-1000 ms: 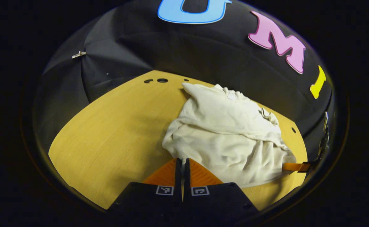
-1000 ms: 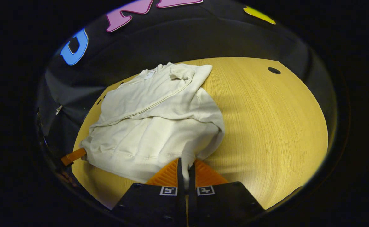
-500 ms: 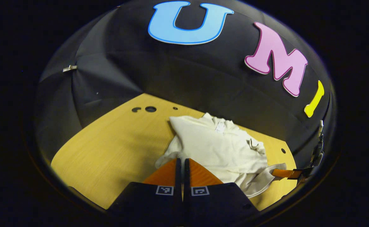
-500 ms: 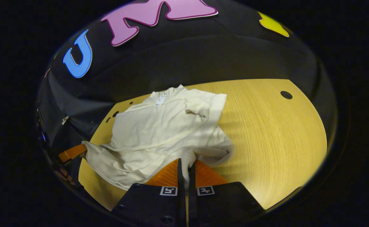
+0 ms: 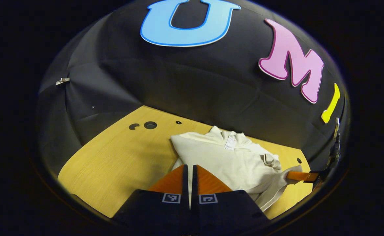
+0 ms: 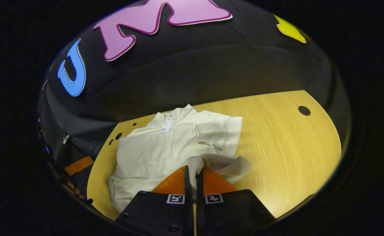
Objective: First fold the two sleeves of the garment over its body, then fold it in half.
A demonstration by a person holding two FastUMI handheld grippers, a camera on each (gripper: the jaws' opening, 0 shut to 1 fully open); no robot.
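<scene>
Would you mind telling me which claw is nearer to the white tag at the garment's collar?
Roughly equal; I cannot tell. The left claw grips the hem at one corner, the right claw grips the other, each with the tag ahead across the cream garment.

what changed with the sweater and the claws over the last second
Both claws, the left claw and the right claw, carried the hem of the cream sweater up and toward the collar end, so the lower half is now lifted over the body. Both stayed shut on the fabric; the folded sleeves and the table stayed put.
</scene>
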